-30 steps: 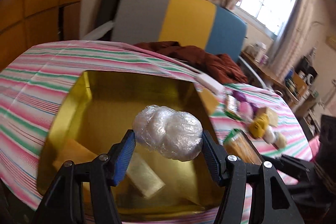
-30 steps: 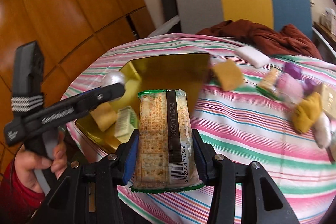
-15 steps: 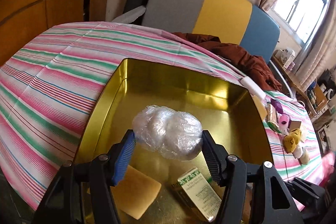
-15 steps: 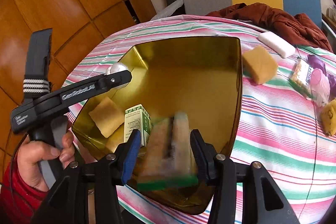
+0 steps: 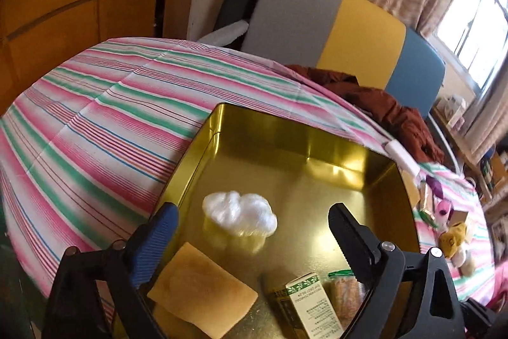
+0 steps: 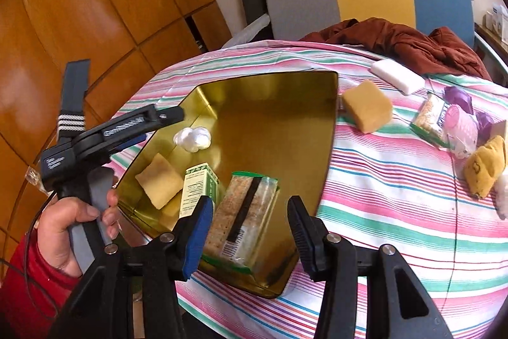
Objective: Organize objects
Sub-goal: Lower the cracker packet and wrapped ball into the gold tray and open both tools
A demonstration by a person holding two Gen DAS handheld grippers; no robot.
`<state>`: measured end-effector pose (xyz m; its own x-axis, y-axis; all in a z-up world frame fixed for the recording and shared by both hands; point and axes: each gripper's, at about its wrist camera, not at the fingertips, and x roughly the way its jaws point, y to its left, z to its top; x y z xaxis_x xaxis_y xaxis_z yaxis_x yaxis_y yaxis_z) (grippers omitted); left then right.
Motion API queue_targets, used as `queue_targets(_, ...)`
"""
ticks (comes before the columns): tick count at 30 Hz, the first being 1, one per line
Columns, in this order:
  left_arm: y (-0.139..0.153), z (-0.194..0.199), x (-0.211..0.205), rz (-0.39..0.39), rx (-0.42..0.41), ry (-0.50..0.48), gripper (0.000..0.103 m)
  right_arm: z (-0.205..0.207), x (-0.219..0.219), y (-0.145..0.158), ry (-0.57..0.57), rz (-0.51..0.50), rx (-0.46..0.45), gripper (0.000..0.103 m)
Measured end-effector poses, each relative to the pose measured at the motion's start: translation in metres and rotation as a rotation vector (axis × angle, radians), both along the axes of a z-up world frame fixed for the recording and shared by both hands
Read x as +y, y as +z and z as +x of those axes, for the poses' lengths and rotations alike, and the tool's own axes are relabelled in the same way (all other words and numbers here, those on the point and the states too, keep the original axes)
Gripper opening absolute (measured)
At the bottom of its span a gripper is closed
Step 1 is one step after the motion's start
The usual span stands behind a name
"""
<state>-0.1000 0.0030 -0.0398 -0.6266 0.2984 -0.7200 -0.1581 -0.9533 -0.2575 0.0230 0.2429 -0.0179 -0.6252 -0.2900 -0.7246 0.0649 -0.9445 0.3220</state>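
A gold metal tray (image 5: 190, 167) (image 6: 333, 123) sits on the striped tablecloth. My left gripper (image 5: 252, 213) (image 6: 162, 127) hovers over its near left part, jaws opening wide. The white plastic-wrapped bundle (image 5: 241, 213) (image 6: 193, 138) lies loose on the tray floor below them, untouched. My right gripper (image 6: 249, 202) hangs above the tray's near corner, jaws apart. The cracker pack (image 6: 244, 212) (image 5: 344, 291) rests in the tray beneath, clear of the pads. A tan sponge (image 5: 203, 291) (image 6: 158, 183) and a green-white box (image 5: 311, 304) (image 6: 197, 186) also lie in the tray.
To the right of the tray on the cloth lie another tan sponge (image 6: 368, 110), a white bar (image 6: 397, 75), a second cracker pack (image 6: 431, 116), pink and purple items (image 6: 460, 123) and a yellow plush (image 6: 485, 167). A rust-red garment (image 6: 412, 43) lies at the far edge. A hand in a red sleeve (image 6: 70, 221) holds the left gripper.
The left jaws have spread and the white bundle has dropped into the tray. The cracker pack has slipped from the right gripper into the tray. Both grippers moved in over the tray.
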Motion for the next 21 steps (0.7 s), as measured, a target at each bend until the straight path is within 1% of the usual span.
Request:
queue_targets(3, 0.004, 0.004, -0.007, 0.04, 0.001, 0.033, 0.098, 0.0, 0.007, 0.0, -0.02, -0.011, 0.0, 0.049)
queue_targets(6, 0.006, 0.009, -0.011, 0.072, 0.0, 0.063, 0.099, 0.002, 0.011, 0.001, -0.03, -0.017, 0.004, 0.049)
queue_targets(8, 0.007, 0.012, -0.012, 0.066, 0.005, 0.077, 0.099, 0.004, 0.012, 0.001, -0.033, -0.016, 0.006, 0.049)
queue_targets(10, 0.008, 0.015, -0.009, 0.037, 0.015, 0.081, 0.099, 0.006, 0.014, 0.001, -0.031, -0.022, 0.008, 0.049)
queue_targets(13, 0.011, 0.024, 0.001, -0.019, 0.036, 0.058, 0.099, 0.009, 0.019, 0.002, -0.038, -0.021, 0.012, 0.049)
queue_targets(14, 0.012, 0.027, 0.004, -0.027, 0.041, 0.047, 0.099, 0.01, 0.021, 0.003, -0.039, -0.019, 0.016, 0.049)
queue_targets(21, 0.022, 0.045, 0.029, 0.019, 0.053, -0.028, 0.102, 0.018, 0.047, 0.01, -0.086, 0.008, 0.034, 0.049)
